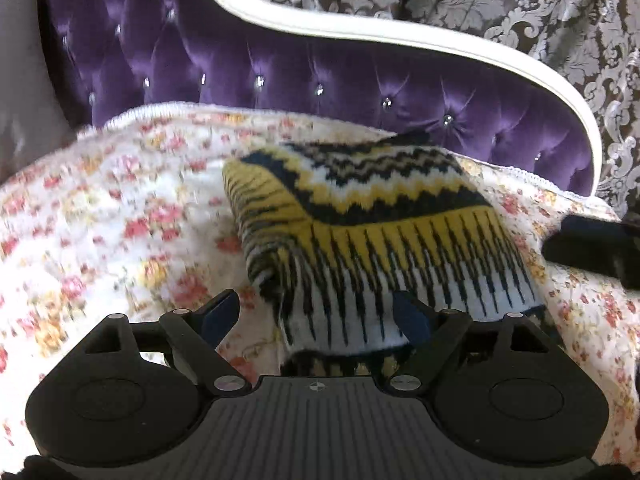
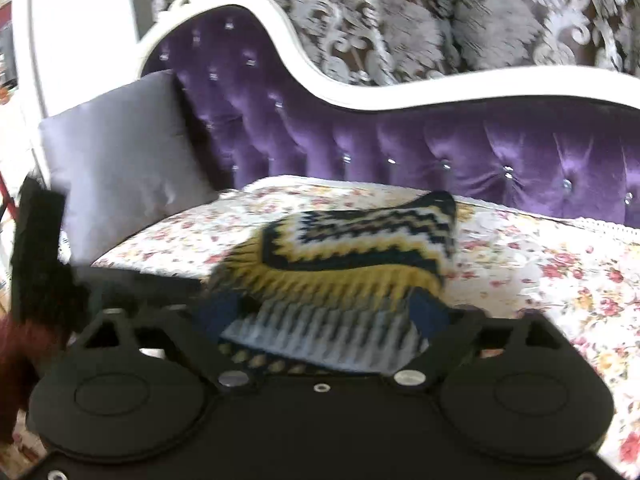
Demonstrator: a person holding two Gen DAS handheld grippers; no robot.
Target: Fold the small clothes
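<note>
A small knitted garment [image 1: 372,216] with yellow, black and white zigzag bands lies folded on a floral bedspread [image 1: 120,216]. My left gripper [image 1: 320,312] is open, its right finger [image 1: 412,314] over the garment's near edge and its left finger [image 1: 220,308] over the bedspread. In the right wrist view the garment [image 2: 360,248] lies between the fingers of my right gripper [image 2: 324,312], which is open wide with the near hem between the jaws. The view is blurred.
A purple tufted sofa back [image 1: 280,64] with a white frame [image 1: 400,36] runs behind the bedspread. A grey cushion [image 2: 120,152] leans at the left end. Patterned curtains [image 2: 400,12] hang behind. A dark object [image 1: 596,244] shows at the right edge.
</note>
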